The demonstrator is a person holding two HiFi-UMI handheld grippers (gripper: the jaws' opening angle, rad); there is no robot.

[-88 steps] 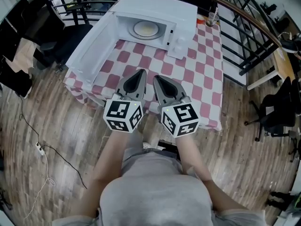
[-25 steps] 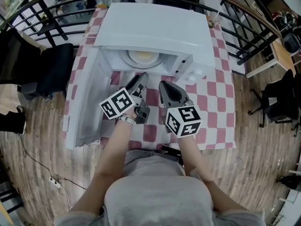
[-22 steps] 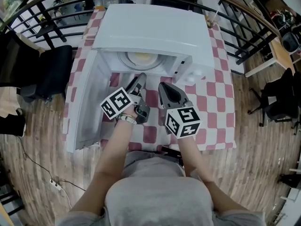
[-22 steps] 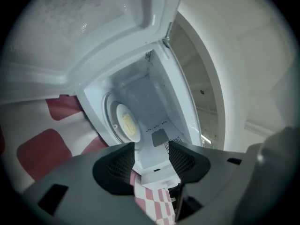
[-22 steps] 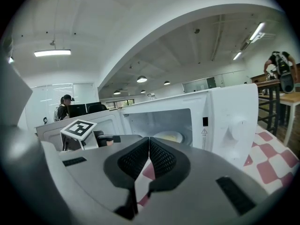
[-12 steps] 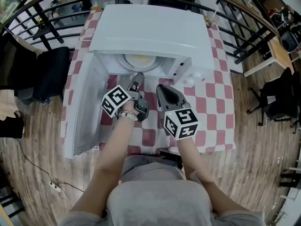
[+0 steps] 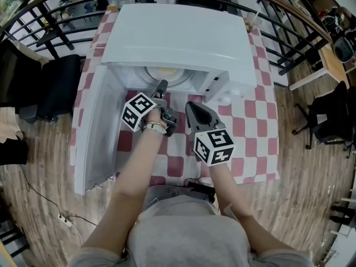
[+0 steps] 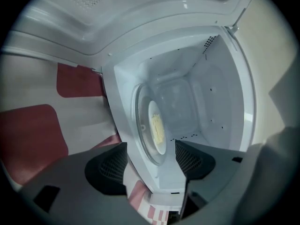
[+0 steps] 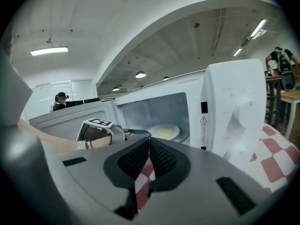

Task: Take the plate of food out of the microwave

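left tool (image 8: 150,159) — jaws just opening, nothing clamped, at microwave (image 7: 178,32) mouth; plate (image 8: 159,145) seemingly untouched; right tool (image 9: 149,150) — together, empty

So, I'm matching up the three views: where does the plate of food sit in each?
Head view: plate at upper centre, inside the microwave.
Left gripper view: plate at centre, tilted sideways.
Right gripper view: plate at centre.
Shared landmark: the microwave's open cavity.

Plate (image 7: 179,78) inside microwave (image 7: 178,35), on table (image 7: 253,113)
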